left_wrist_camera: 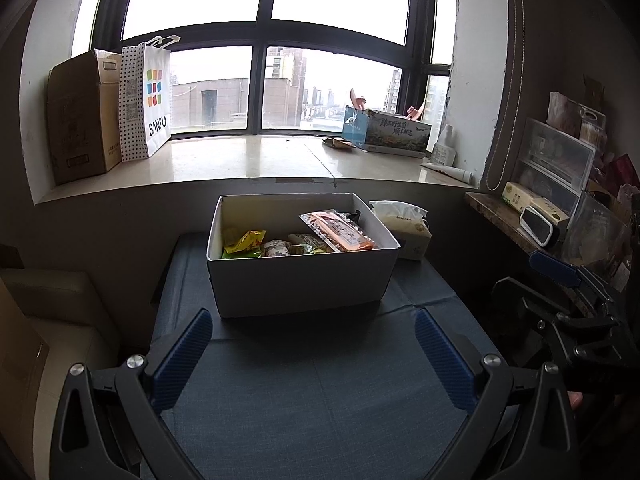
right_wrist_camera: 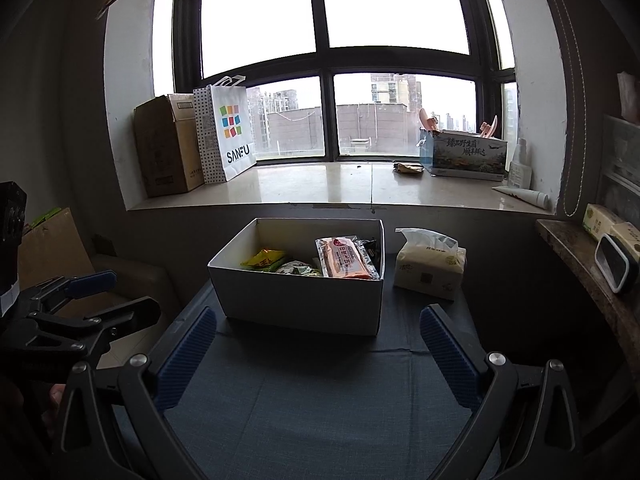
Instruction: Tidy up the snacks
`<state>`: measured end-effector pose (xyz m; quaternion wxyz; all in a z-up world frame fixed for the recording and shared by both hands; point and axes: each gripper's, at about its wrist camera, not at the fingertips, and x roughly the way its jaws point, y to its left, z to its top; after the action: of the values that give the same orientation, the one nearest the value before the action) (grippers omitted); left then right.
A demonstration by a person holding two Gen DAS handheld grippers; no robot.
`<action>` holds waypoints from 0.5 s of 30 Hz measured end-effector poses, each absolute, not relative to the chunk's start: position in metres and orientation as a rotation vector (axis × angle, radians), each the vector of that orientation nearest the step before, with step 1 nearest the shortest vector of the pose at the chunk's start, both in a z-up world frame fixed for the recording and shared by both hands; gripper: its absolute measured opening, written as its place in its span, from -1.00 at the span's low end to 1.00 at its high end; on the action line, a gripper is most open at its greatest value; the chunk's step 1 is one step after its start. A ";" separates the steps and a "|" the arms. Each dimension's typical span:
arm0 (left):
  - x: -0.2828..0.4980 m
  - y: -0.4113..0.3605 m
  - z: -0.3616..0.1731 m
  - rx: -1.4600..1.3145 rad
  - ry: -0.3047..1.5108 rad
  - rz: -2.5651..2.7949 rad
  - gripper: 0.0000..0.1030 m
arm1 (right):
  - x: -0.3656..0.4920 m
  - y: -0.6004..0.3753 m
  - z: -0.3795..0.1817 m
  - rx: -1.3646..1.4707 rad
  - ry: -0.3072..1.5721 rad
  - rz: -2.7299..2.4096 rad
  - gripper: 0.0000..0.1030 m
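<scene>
I held the left gripper and right gripper low over the table, both with jaws apart and empty, the white box straight ahead beyond them, its orange packet lying lengthwise toward the box's far right corner, nearer my right.

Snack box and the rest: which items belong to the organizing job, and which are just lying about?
Job: white box; orange packet; yellow packet; green-patterned packet.

Lying about: tissue pack; SANFU bag; cardboard box; blue carton; white tube.
</scene>
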<state>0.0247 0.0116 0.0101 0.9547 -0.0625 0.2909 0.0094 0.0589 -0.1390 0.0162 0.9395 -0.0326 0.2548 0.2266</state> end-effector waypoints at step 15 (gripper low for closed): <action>0.024 0.012 0.010 -0.127 0.597 0.017 1.00 | 0.059 -0.138 0.015 -0.069 0.523 0.469 1.00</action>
<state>0.0242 0.0118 0.0097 0.9538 -0.0624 0.2937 0.0084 0.0594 -0.1381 0.0150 0.9384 -0.0336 0.2559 0.2299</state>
